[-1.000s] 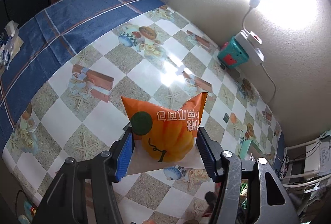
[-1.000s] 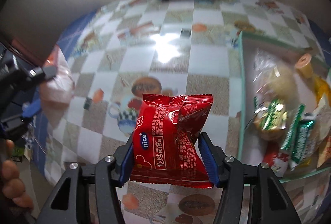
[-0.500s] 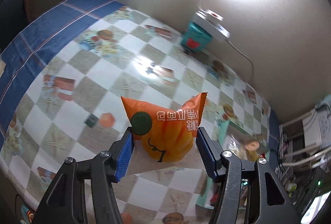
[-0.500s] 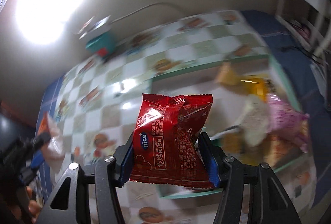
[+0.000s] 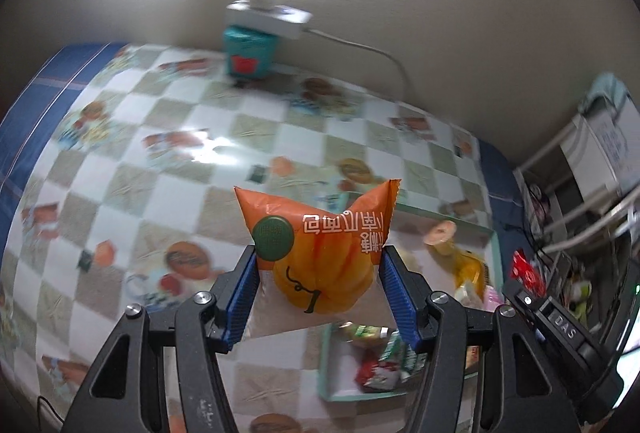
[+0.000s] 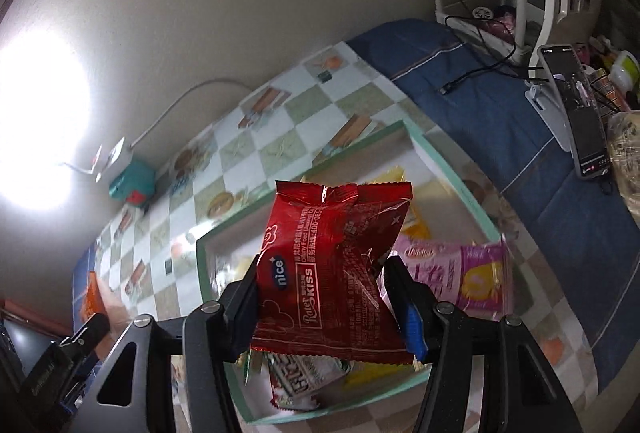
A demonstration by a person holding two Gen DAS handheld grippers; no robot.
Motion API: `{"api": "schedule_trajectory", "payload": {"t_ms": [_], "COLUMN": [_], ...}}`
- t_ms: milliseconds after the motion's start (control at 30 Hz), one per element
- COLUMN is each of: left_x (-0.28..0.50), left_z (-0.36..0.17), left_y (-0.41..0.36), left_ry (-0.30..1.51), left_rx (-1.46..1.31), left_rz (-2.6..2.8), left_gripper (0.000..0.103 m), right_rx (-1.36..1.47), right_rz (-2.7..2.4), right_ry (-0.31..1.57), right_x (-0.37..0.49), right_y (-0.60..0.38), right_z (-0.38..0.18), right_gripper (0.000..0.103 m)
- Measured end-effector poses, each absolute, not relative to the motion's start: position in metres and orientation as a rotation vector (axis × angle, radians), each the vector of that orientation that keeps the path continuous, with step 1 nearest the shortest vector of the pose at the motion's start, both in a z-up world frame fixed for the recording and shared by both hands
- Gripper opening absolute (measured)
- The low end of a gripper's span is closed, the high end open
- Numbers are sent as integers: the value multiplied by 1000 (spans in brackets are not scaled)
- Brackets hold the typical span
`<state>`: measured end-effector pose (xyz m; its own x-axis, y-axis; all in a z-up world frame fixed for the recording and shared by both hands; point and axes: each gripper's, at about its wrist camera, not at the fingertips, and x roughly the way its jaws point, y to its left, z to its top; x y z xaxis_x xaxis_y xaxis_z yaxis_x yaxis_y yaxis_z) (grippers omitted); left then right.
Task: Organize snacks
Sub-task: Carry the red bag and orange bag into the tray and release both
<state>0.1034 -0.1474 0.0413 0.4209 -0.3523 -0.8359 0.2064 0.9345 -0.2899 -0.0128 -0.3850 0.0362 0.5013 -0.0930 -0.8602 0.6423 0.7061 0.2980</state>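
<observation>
Snack packets (image 5: 320, 257) held above the checked table (image 5: 168, 169), one in each claw.
The left claw (image 5: 318, 287) pinches an orange packet between its blue pads beside the green-rimmed tray (image 5: 494, 245). The right claw (image 6: 326, 299) holds a red packet (image 6: 332, 269) over that tray (image 6: 452, 173) of snacks, its jaws easing apart.

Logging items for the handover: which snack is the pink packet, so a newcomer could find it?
Start at the green-rimmed tray on the checkered tablecloth. The pink packet lies inside it, toward the blue cloth side. It is the only pink wrapper there, with a yellow patch.
</observation>
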Motion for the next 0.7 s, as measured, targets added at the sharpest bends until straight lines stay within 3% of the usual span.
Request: {"api": "schedule_trajectory", "payload": {"t_ms": [233,700], "left_x": [105,120], "left_z": [27,0], "left_y": [-207,-237], "left_ry": [1101,1124], "left_rx": [-56,-30], "left_rz": [-459,-527], "left_gripper": [61,62], "right_rx": [655,643], "right_rz": [-472,-483], "right_ry": [920,953], "right_x": [-1,14], "right_y": [-395,-396], "right_z": [32,13], "right_gripper": [63,63]}}
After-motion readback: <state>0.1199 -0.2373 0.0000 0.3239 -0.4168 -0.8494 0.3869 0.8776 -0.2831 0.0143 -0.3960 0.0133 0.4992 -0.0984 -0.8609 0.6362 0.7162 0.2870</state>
